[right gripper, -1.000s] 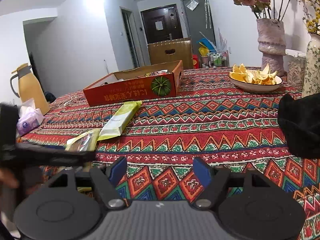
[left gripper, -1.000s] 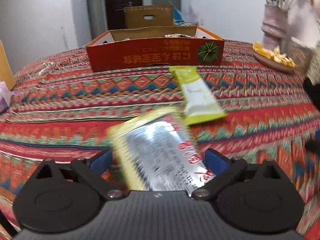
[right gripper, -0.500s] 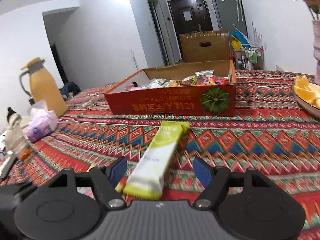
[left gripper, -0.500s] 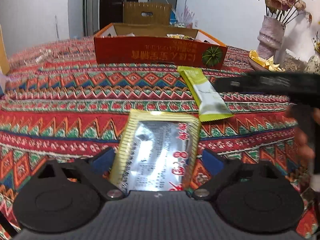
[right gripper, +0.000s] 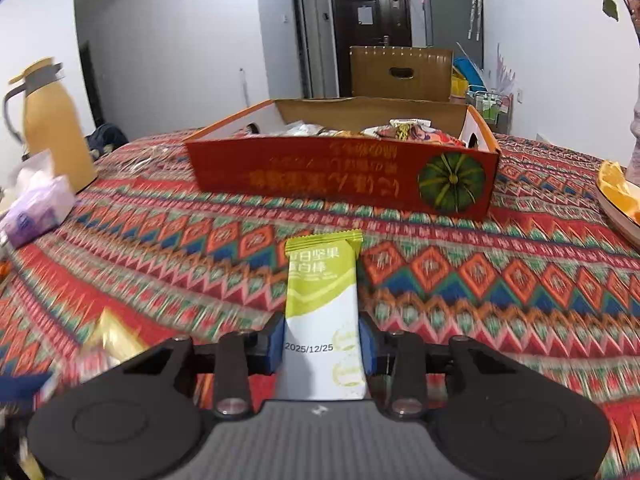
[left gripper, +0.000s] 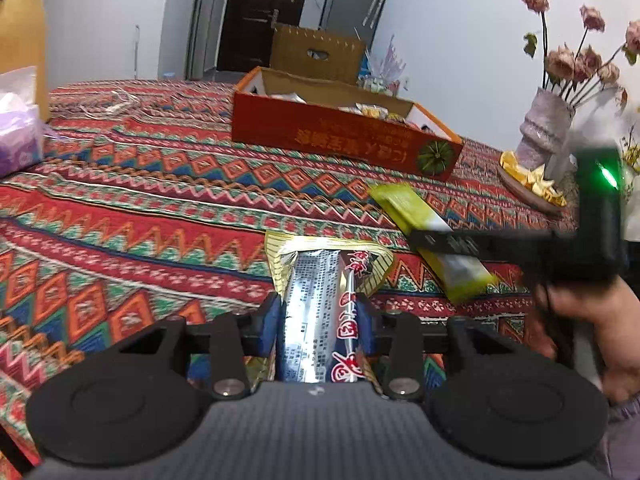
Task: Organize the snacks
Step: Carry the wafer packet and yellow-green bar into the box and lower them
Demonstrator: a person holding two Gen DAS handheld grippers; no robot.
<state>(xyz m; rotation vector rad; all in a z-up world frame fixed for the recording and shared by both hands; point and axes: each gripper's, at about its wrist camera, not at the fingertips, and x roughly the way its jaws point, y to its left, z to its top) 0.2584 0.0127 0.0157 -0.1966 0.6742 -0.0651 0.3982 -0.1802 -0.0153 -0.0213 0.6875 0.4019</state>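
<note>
Your worktop (right gripper: 520, 280) wears a zigzag cloth, and the red box (right gripper: 340, 172) on it is the landmark, snack packs already inside. Nearer you than the box, your left gripper (left gripper: 318, 320) has just been closing, and its fingers (left gripper: 270, 320) now pinch the silver packet (left gripper: 316, 300). Beside it, your right gripper (right gripper: 322, 346) has likewise been closing; its fingers (right gripper: 276, 344) clamp the green bar (right gripper: 322, 304), pointing boxward.

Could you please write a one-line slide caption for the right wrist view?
Right gripper shut on a green-and-white snack bar, facing the orange snack box across the patterned tablecloth.
</note>
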